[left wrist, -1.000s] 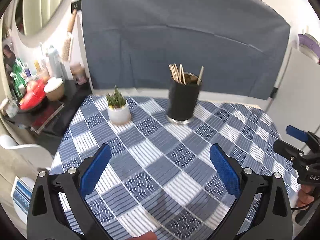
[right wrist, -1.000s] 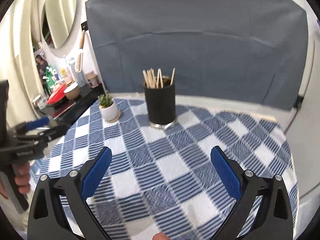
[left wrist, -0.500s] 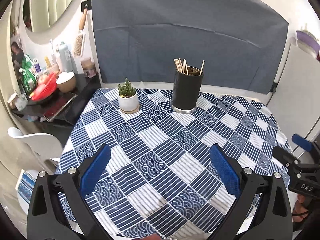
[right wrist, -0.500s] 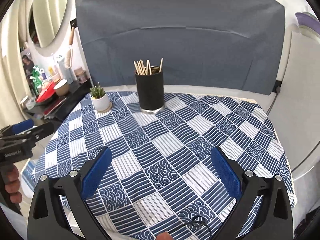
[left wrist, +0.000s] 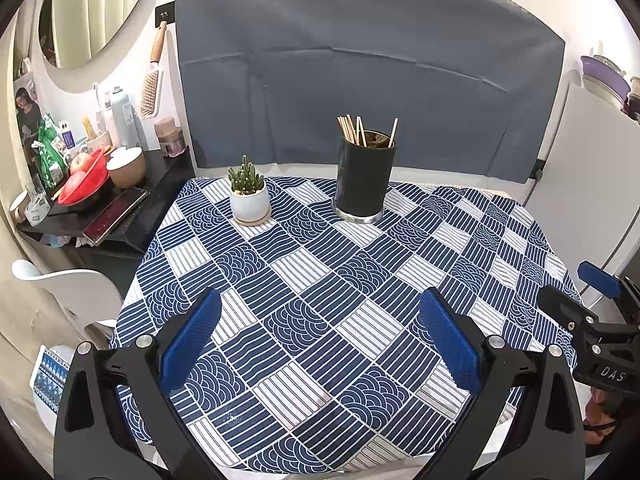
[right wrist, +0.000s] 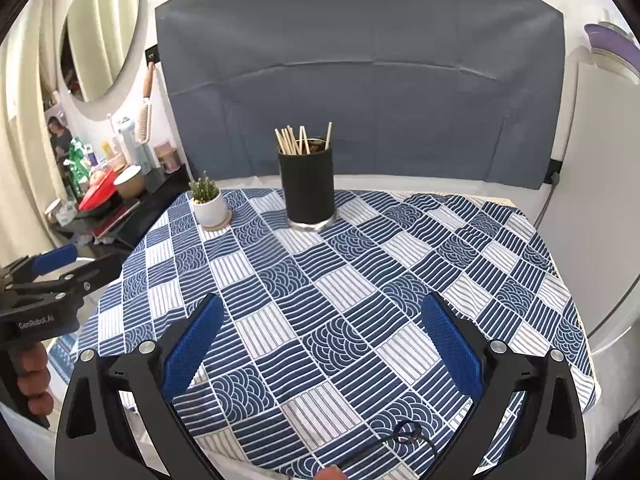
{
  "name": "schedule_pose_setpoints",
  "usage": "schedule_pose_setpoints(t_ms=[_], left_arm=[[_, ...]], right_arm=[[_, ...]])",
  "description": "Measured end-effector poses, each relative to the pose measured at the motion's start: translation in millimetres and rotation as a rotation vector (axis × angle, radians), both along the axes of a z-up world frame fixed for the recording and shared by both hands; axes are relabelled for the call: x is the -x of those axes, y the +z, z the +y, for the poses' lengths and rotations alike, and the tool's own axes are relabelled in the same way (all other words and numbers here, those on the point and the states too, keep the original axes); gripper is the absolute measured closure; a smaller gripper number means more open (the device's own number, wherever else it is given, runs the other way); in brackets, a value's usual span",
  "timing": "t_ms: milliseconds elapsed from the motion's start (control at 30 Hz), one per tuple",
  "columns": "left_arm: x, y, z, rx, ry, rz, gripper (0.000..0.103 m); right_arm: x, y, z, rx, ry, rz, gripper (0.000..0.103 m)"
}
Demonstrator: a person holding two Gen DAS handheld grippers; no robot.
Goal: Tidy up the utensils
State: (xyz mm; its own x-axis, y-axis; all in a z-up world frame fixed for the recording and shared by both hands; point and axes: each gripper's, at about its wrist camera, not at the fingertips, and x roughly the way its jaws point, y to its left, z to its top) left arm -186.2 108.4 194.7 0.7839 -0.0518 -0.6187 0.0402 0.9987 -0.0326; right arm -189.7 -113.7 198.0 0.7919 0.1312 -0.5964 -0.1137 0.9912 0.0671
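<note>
A black cylindrical holder (left wrist: 365, 184) (right wrist: 307, 188) stands upright at the far side of the table. Several wooden chopsticks (left wrist: 352, 131) (right wrist: 294, 141) stick up out of it. My left gripper (left wrist: 320, 304) hovers open over the near part of the blue-and-white checked tablecloth (left wrist: 304, 264), nothing between its blue pads (left wrist: 192, 340). My right gripper (right wrist: 320, 308) is likewise open and empty over the cloth (right wrist: 360, 264), well short of the holder. Each gripper also shows at the edge of the other's view: the right gripper (left wrist: 592, 312) and the left gripper (right wrist: 52, 276).
A small succulent in a white pot (left wrist: 249, 200) (right wrist: 209, 206) sits left of the holder. A thin dark looped wire (right wrist: 404, 438) lies at the table's near edge. Left of the table are a cluttered black shelf (left wrist: 116, 216) and a white chair (left wrist: 68, 284). A grey cloth (left wrist: 360, 60) hangs behind.
Both grippers have drawn back and up from the table, so more of the cloth and its near edge show. Both stayed open; the holder and plant have not moved.
</note>
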Motion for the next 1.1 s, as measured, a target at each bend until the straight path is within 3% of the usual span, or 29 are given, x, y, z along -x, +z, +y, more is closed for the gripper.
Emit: schedule_pose_setpoints(t_ms=[1100], left_arm=[[3.4, -3.2, 6.2, 0.014, 0.002, 0.018, 0.006]], right_arm=[[-2.5, -5.7, 7.5, 0.012, 0.013, 0.034, 0.008]])
